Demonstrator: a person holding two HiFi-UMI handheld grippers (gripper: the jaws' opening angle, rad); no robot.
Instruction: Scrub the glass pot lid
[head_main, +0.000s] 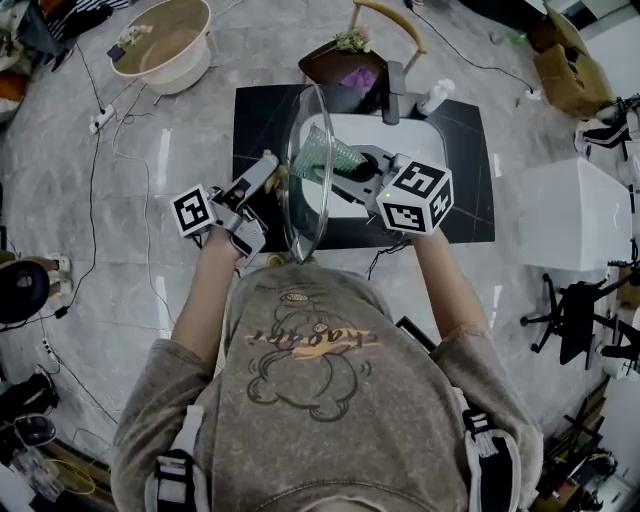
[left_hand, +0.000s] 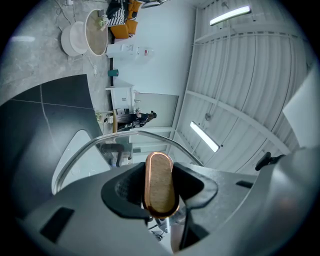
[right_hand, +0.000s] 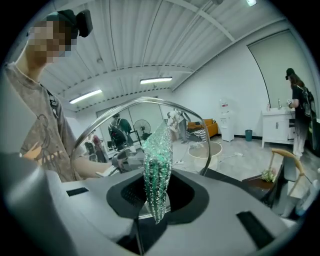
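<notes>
Beside domed glass lid (head_main: 305, 205) glitters green scrubber (head_main: 338, 155).

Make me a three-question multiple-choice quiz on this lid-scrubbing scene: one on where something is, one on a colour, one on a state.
1. Where is the glass lid?
A. flat on the floor
B. held on edge over the black counter
C. lying in a drawer

2. What colour is the scrubber in the right claw?
A. green
B. red
C. yellow

3. What is the left claw doing?
A. open and empty
B. shut on the lid's handle
C. shut on a spoon

Answers:
1 B: the head view shows it standing on edge between the two claws, above the counter.
2 A: the right gripper view shows glittery green material between the pads.
3 B: the left gripper view shows the pads pressed on the copper-rimmed handle.
</notes>
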